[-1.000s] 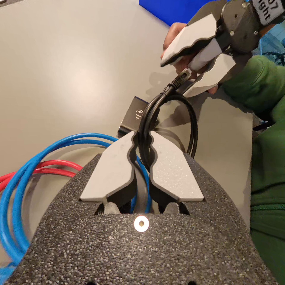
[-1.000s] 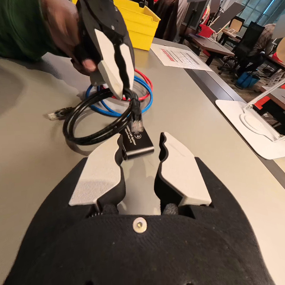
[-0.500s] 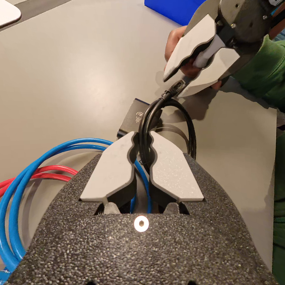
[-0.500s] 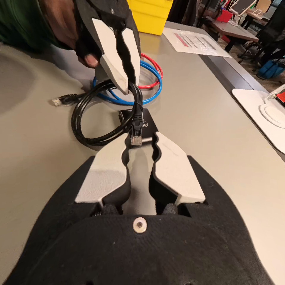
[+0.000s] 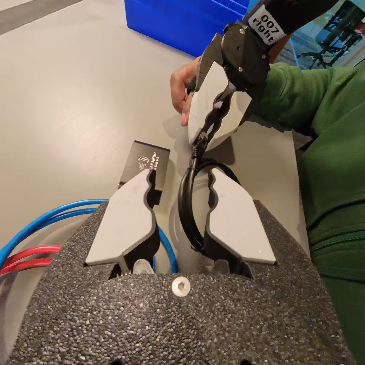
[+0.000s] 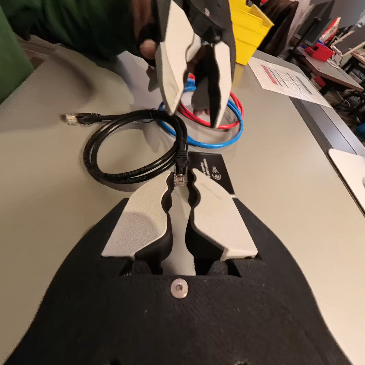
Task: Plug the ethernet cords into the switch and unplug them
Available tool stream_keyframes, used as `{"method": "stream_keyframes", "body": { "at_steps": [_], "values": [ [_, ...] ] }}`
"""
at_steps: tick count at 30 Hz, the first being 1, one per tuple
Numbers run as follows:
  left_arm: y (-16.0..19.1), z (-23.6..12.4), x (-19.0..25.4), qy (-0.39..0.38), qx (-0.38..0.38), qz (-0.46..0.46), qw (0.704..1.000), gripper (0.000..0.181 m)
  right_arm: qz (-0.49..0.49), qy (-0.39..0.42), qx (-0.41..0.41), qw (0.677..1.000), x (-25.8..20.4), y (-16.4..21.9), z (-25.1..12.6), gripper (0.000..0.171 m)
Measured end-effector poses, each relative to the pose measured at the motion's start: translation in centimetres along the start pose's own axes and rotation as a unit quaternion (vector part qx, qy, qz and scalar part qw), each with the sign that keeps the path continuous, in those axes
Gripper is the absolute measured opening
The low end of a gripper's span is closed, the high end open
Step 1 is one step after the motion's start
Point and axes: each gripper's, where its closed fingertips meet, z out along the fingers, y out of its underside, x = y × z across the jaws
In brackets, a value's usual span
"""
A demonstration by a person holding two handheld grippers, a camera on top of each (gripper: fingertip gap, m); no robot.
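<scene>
Left wrist view: left gripper (image 5: 180,174) is sitting with jaws apart, black cord (image 5: 184,207) running loose through the gap. Far side, right gripper (image 5: 205,138) is pinching the cord's plug (image 5: 200,141). Switch (image 5: 146,167) is lying left of the cord; blue cord (image 5: 49,215) and red cord (image 5: 29,256) near left.

Right wrist view: right gripper (image 6: 180,178) is clamping the plug (image 6: 180,177) at its tips, the switch (image 6: 214,169) just behind; the black coil (image 6: 118,156) is lying left on the table (image 6: 276,177).

In the right wrist view the right hand-held gripper (image 6: 180,182) hides the near end of the black box (image 6: 213,169). The left hand-held gripper (image 6: 194,116) and the far plug (image 6: 72,119) are blurred. The left view's edge cuts off the blue cords (image 5: 29,229) and red cords (image 5: 29,258).
</scene>
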Motion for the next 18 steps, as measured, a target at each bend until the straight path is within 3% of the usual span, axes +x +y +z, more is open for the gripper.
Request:
{"method": "stream_keyframes", "body": {
  "at_steps": [5, 12, 18],
  "values": [
    [1.0, 1.5, 1.6, 0.039, -0.021, -0.011, 0.999, 0.049, -0.038, -0.020, 0.015, 0.999, -1.7, -1.1, 1.1, 0.013],
    [2.4, 2.5, 3.3, 0.077, -0.055, -0.011, 0.995, 0.017, -0.073, 0.000, 0.010, 0.997, -1.9, -1.4, 2.1, 0.013],
    [2.5, 2.5, 3.0, 0.077, -0.054, -0.030, 0.995, 0.013, -0.076, 0.010, 0.002, 0.997, -1.6, -1.2, 2.3, 0.013]
  ]
}}
